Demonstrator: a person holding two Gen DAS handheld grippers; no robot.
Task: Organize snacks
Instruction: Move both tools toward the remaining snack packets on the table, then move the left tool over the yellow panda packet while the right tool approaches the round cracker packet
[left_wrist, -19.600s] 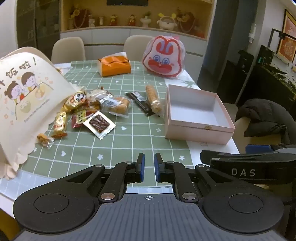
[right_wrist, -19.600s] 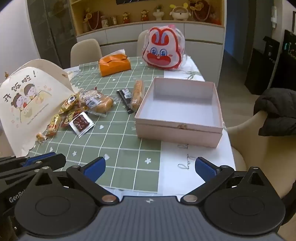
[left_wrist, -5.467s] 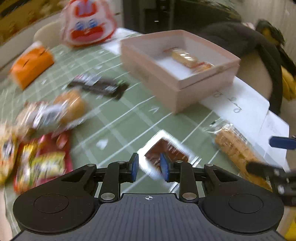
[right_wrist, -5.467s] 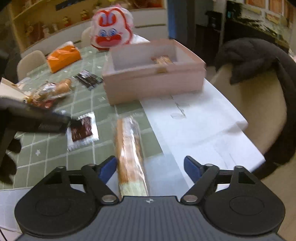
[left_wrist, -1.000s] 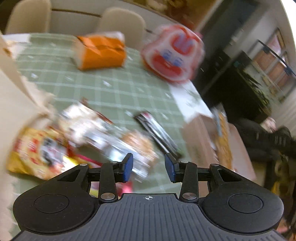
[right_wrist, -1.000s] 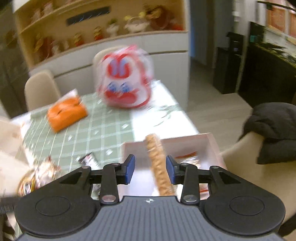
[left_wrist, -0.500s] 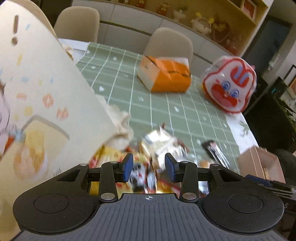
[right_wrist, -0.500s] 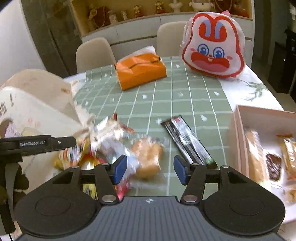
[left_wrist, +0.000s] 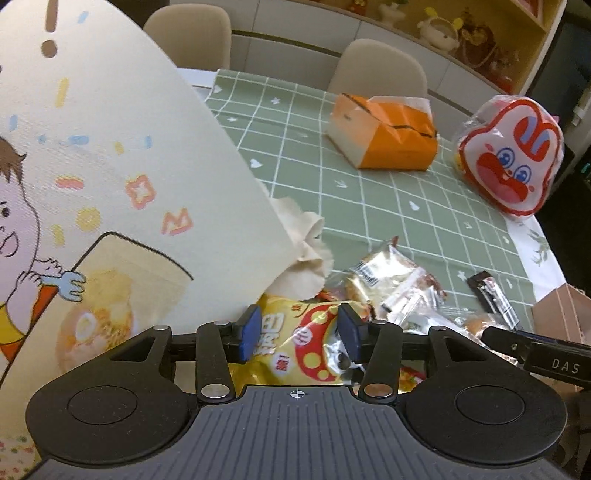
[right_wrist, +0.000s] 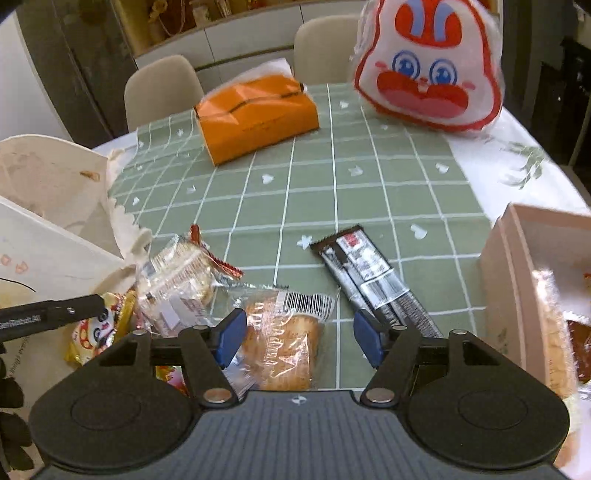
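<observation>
On the counter (right_wrist: 369, 184), under a green checked cloth, a large cream paper bag (left_wrist: 110, 166) with cartoon print lies at left, its mouth toward a heap of loose snacks (right_wrist: 177, 280). Pink box (right_wrist: 517, 280), at right, holds a long biscuit pack (right_wrist: 554, 332) and a dark wrapped snack beside it. Orange carton (right_wrist: 255, 114) and rabbit-face pouch (right_wrist: 428, 74) stand at the far side. Left claw (left_wrist: 299, 334), jaws just widened, straddles a yellow snack packet (left_wrist: 306, 347) without pressing it. Right claw (right_wrist: 299, 339), also just opened further, straddles a clear-wrapped bread (right_wrist: 284, 343), ungripped; black bars (right_wrist: 373, 280) lie just beside.
</observation>
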